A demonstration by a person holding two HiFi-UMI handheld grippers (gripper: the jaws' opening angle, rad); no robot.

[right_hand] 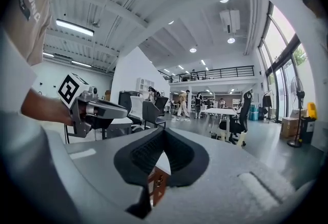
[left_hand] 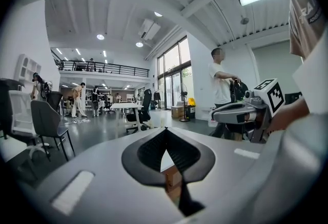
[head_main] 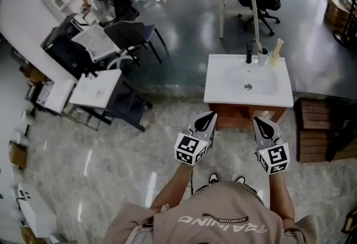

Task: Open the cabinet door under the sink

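A white sink top [head_main: 220, 89] rests on a brown wooden cabinet [head_main: 241, 115], straight ahead of me in the head view. My left gripper [head_main: 211, 116] is shut and empty, its tips near the cabinet's upper left front. To its right, level with it, my right gripper [head_main: 258, 122] is also shut and empty. In the left gripper view the shut left gripper [left_hand: 165, 131] shows brown cabinet wood [left_hand: 173, 181] through the gap below the pads, and the right gripper [left_hand: 241, 113] is seen at the right. The right gripper [right_hand: 164, 131] points at the cabinet [right_hand: 156, 185]. I cannot tell whether either touches it.
A black faucet [head_main: 249, 53] and cups [head_main: 263, 56] stand at the sink's back edge. A wooden slatted crate [head_main: 315, 128] sits right of the cabinet. Dark chairs [head_main: 131, 36] and a small white table [head_main: 96, 89] stand to the left. A person [left_hand: 221, 84] stands off to the right.
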